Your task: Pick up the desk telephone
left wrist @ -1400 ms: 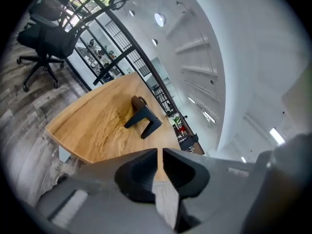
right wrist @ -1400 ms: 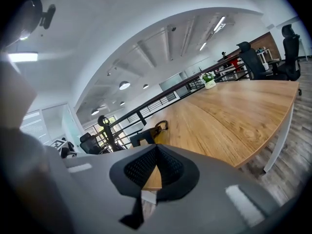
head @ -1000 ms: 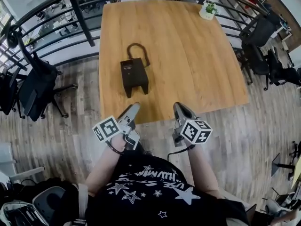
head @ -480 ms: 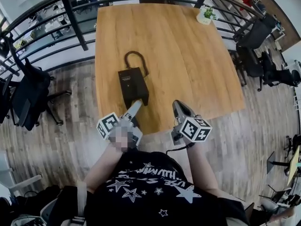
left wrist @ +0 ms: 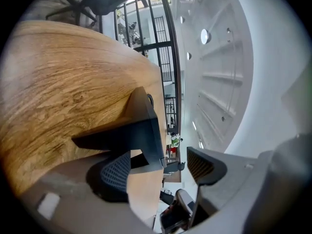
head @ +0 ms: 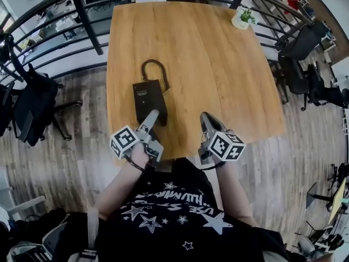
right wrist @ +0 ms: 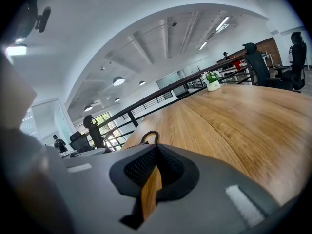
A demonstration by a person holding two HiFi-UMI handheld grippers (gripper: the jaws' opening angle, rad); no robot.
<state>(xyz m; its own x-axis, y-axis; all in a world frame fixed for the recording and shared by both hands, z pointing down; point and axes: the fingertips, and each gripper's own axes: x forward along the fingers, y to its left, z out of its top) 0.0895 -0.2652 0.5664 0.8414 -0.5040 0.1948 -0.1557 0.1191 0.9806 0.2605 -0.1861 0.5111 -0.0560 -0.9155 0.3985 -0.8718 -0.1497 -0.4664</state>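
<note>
The black desk telephone [head: 147, 98] lies on the wooden table [head: 218, 75], left of the middle, with its cord looped [head: 154, 70] behind it. My left gripper [head: 152, 117] has its tips at the phone's near end. In the left gripper view it is rolled onto its side and open [left wrist: 161, 167]; its jaws have just been opening. The phone's dark body [left wrist: 141, 130] stands right in front of the gap, and the pads [left wrist: 115, 172] do not press on it. My right gripper [head: 206, 120] hovers over the table's near edge, shut [right wrist: 153, 172] and empty.
A small potted plant [head: 241, 15] stands at the table's far right corner. A black railing [head: 82, 12] runs behind and left of the table. Office chairs [head: 32, 105] stand on the floor to the left and others [head: 305, 75] to the right.
Both grippers have moved forward over the table's near edge. The left one has closed in on the phone's near end and rolled sideways.
</note>
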